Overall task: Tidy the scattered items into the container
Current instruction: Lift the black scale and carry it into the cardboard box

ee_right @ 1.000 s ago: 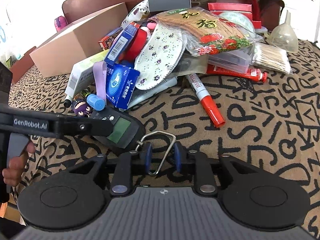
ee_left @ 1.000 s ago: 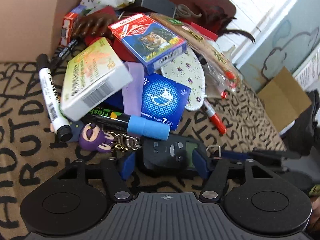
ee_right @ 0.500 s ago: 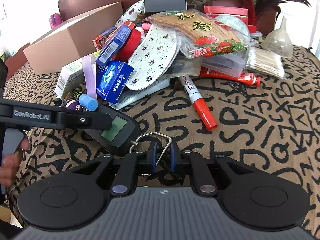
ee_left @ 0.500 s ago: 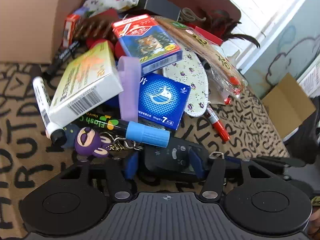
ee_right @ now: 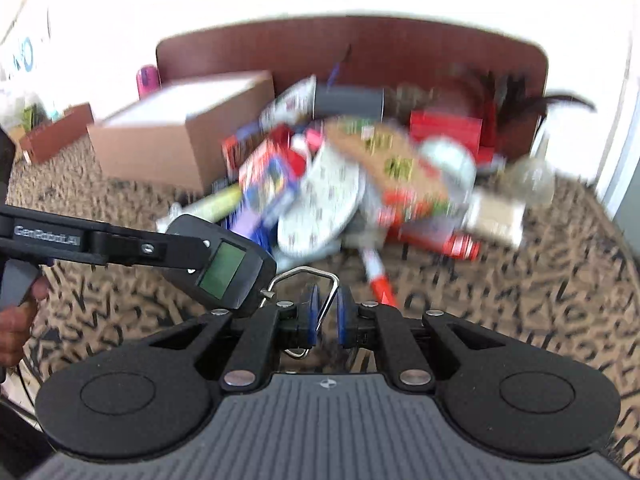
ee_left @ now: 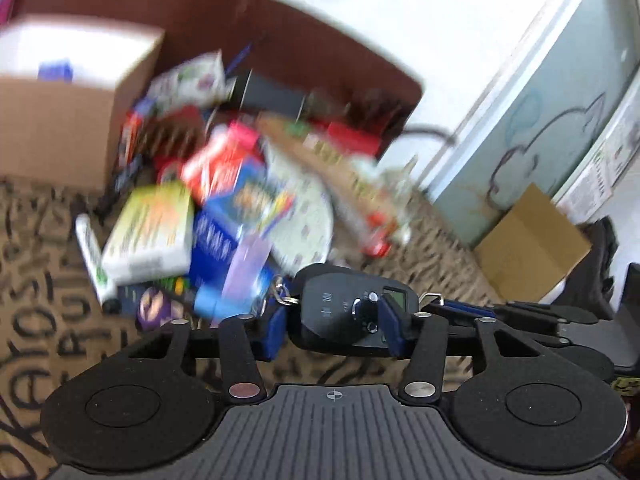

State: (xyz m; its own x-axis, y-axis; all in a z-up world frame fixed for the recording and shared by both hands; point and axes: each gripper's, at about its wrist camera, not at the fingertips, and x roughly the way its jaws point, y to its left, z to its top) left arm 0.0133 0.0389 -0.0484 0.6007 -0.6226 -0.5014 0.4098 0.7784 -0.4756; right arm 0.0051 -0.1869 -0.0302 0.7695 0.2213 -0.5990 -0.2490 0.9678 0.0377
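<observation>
Left gripper fingers closing on scale; right gripper pinched its metal hook. Pile untidied beside cardboard box.

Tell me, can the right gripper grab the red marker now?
Probably not yet. The right gripper has its jaws closing on the metal hook of the scale, so it's busy, though the red marker lies uncovered ahead.
</observation>
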